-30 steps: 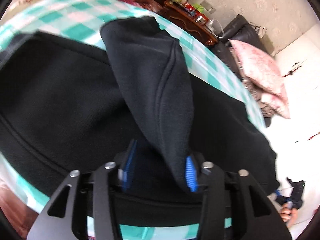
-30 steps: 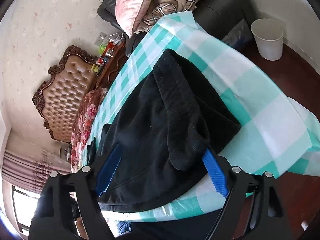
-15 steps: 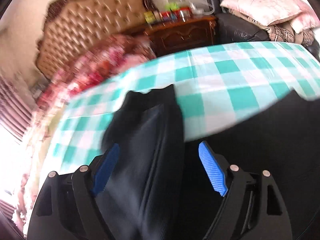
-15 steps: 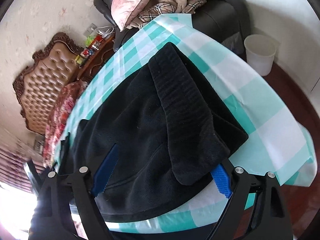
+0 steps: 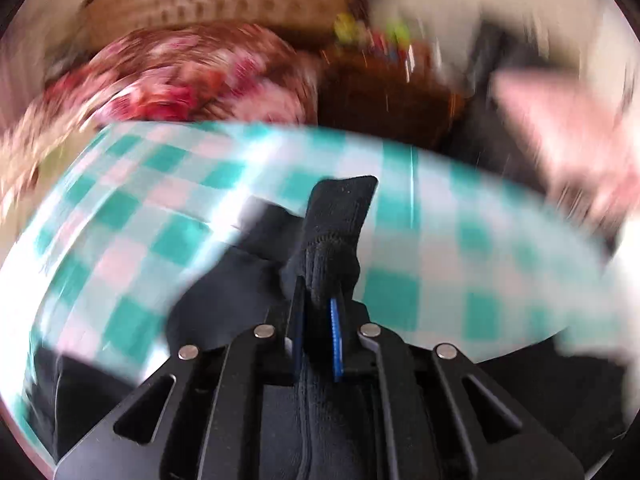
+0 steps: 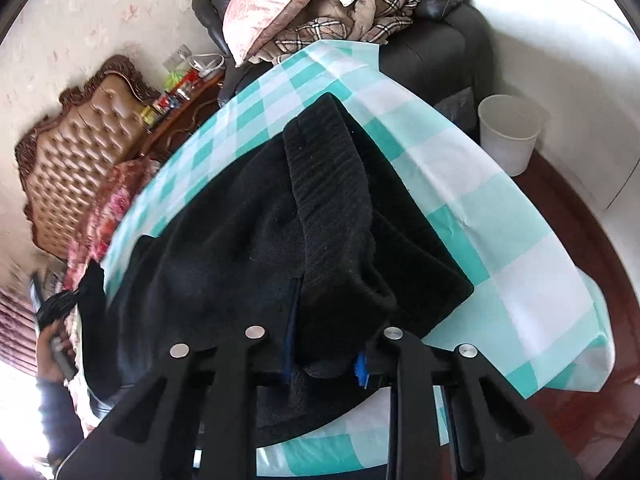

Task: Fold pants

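A: Pants (image 6: pixel 248 248), black and fleecy, lie spread across your teal-and-white checked tablecloth (image 6: pixel 500 248), one ribbed cuff end (image 6: pixel 328 168) folded back over the rest.

B: And my right gripper (image 6: pixel 326 360)?

A: Its jaws have just been closing and now pinch a thick fold of the pants at the near edge; the blue pads barely show beside the cloth.

B: The left one?

A: Your left gripper (image 5: pixel 318 332) has also just closed, narrow, on a ribbed strip of the pants (image 5: pixel 332 248) that stands up from between its blue pads (image 5: pixel 336 336). That view is heavily blurred.

B: What surrounds the table?

A: A tufted headboard (image 6: pixel 76 152), a floral bedspread (image 6: pixel 112 204), a pink pillow (image 6: pixel 276 4) on a dark sofa (image 6: pixel 440 52), and a white bin (image 6: pixel 510 132) on the floor beside the table.
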`<state>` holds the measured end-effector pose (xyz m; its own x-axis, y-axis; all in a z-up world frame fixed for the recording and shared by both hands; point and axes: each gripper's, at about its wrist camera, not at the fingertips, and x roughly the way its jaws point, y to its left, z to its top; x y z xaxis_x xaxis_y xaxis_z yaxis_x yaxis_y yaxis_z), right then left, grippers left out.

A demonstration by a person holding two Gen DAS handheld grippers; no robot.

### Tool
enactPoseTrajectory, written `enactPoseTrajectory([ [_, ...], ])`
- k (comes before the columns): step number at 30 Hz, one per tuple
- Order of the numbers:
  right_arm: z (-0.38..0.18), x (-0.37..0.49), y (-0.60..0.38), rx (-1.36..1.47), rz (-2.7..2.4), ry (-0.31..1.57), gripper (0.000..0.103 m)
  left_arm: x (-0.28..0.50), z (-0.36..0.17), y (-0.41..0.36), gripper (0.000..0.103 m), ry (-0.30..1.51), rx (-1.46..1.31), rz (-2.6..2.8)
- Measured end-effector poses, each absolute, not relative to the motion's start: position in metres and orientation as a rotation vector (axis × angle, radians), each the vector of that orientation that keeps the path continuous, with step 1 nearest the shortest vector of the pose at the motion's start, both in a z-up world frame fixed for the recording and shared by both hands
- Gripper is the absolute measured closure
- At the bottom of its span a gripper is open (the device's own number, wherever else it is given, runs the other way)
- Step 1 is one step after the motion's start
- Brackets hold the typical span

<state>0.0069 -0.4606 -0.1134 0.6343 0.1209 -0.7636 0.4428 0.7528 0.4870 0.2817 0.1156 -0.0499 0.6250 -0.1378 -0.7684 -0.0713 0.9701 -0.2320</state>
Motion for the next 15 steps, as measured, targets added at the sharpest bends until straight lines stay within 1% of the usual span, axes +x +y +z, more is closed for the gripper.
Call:
enactPoseTrajectory([
  [1, -0.111, 0.005, -0.464, 0.744, -0.181, 0.869, 0.081, 0.257, -0.031, 0.153, 0.093, 0.842, -0.363, -0.043],
  [3, -0.103, 0.002, -0.467, 0.784, -0.143, 0.841, 0.081, 0.217, -0.011, 0.209, 0.093, 0.773, -0.523, -0.032],
  [4, -0.098, 0.0, -0.469, 0.801, -0.125, 0.824, 0.082, 0.186, -0.006, 0.243, 0.094, 0.726, -0.617, -0.027],
  [6, -0.088, -0.001, -0.47, 0.812, -0.104, 0.803, 0.082, 0.143, -0.013, 0.286, 0.094, 0.684, -0.72, 0.003],
  [8, -0.079, 0.0, -0.468, 0.797, -0.102, 0.793, 0.082, 0.109, -0.047, 0.326, 0.095, 0.713, -0.847, 0.034],
  [9, -0.079, 0.002, -0.467, 0.795, -0.105, 0.797, 0.082, 0.097, -0.077, 0.344, 0.095, 0.756, -0.928, 0.046],
  [11, -0.081, 0.008, -0.466, 0.808, -0.116, 0.822, 0.082, 0.083, -0.115, 0.361, 0.093, 0.791, -1.04, 0.068],
  [13, -0.082, 0.01, -0.465, 0.81, -0.122, 0.845, 0.081, 0.075, -0.144, 0.366, 0.08, 0.787, -1.127, 0.048],
  [14, -0.083, 0.01, -0.465, 0.814, -0.124, 0.852, 0.079, 0.074, -0.151, 0.365, 0.075, 0.778, -1.15, 0.032],
  [15, -0.084, 0.009, -0.466, 0.826, -0.124, 0.857, 0.077, 0.077, -0.156, 0.363, 0.068, 0.772, -1.173, 0.003],
])
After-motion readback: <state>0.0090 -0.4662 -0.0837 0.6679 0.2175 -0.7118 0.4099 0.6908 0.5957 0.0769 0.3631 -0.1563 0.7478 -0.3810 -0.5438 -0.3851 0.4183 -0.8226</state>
